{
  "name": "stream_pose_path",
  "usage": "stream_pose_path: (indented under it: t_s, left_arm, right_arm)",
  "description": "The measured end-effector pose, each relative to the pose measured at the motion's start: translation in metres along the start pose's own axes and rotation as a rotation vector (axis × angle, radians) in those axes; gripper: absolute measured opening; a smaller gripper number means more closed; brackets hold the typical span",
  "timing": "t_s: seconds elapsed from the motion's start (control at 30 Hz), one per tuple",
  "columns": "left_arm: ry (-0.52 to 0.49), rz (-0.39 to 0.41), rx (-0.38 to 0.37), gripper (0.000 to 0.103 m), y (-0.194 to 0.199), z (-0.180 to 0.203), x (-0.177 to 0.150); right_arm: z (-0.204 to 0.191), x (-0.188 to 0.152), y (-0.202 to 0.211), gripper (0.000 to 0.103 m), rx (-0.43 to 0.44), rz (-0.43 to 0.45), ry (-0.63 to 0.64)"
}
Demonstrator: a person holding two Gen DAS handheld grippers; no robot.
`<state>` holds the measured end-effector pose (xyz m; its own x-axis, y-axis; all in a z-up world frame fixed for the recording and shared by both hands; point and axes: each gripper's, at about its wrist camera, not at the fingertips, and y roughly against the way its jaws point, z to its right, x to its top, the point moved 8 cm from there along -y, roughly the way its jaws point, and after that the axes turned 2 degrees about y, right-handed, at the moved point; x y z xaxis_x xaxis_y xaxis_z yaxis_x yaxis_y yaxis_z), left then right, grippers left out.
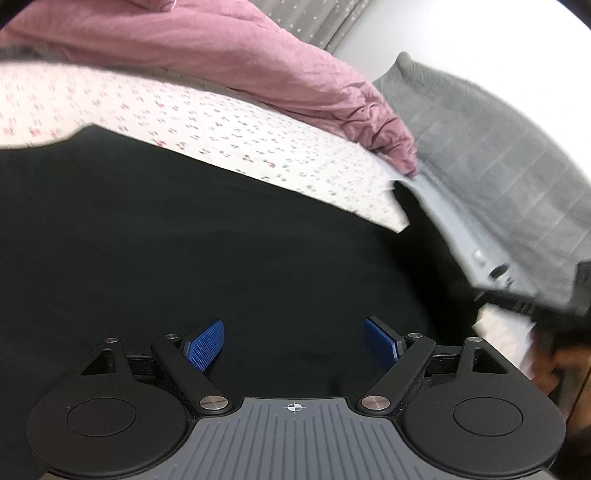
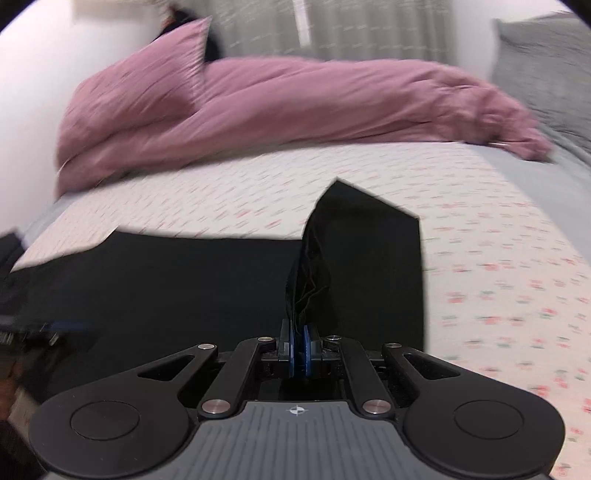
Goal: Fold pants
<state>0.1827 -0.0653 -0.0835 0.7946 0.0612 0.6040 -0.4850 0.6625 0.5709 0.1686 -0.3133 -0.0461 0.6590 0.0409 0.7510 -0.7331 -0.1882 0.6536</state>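
Black pants lie spread flat on a bed with a white floral sheet. My left gripper is open just above the black cloth, its blue pads wide apart and empty. In the right wrist view my right gripper is shut on a bunched edge of the pants, and a flap of the cloth stands lifted in front of it. The rest of the pants lies flat to the left. The right gripper also shows in the left wrist view, blurred, at the right edge.
A crumpled pink duvet lies across the far side of the bed, also in the left wrist view. A grey quilted pillow is at the right. Grey curtains hang behind. Bare floral sheet lies right of the pants.
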Motion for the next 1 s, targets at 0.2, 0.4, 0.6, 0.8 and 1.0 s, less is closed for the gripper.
stream_pose_path:
  t_s: [0.2, 0.4, 0.6, 0.8, 1.0]
  left_arm:
    - [0.092, 0.003, -0.095, 0.073, -0.019, 0.004, 0.001]
    - [0.174, 0.009, -0.121, 0.062, -0.030, -0.003, 0.009]
    - [0.214, 0.007, -0.156, 0.059, -0.041, -0.002, 0.014]
    - [0.281, 0.000, -0.201, 0.059, -0.054, -0.005, 0.019]
    - [0.250, 0.022, -0.139, 0.036, -0.061, -0.005, 0.022]
  right_arm:
    - [-0.061, -0.014, -0.024, 0.007, 0.081, -0.080, 0.153]
    - [-0.091, -0.020, -0.030, 0.007, 0.139, -0.104, 0.211]
    - [-0.105, -0.019, -0.025, 0.007, 0.229, -0.105, 0.174]
    - [-0.118, -0.019, -0.027, 0.007, 0.310, -0.113, 0.164]
    - [-0.130, -0.016, -0.018, 0.025, 0.411, -0.116, 0.210]
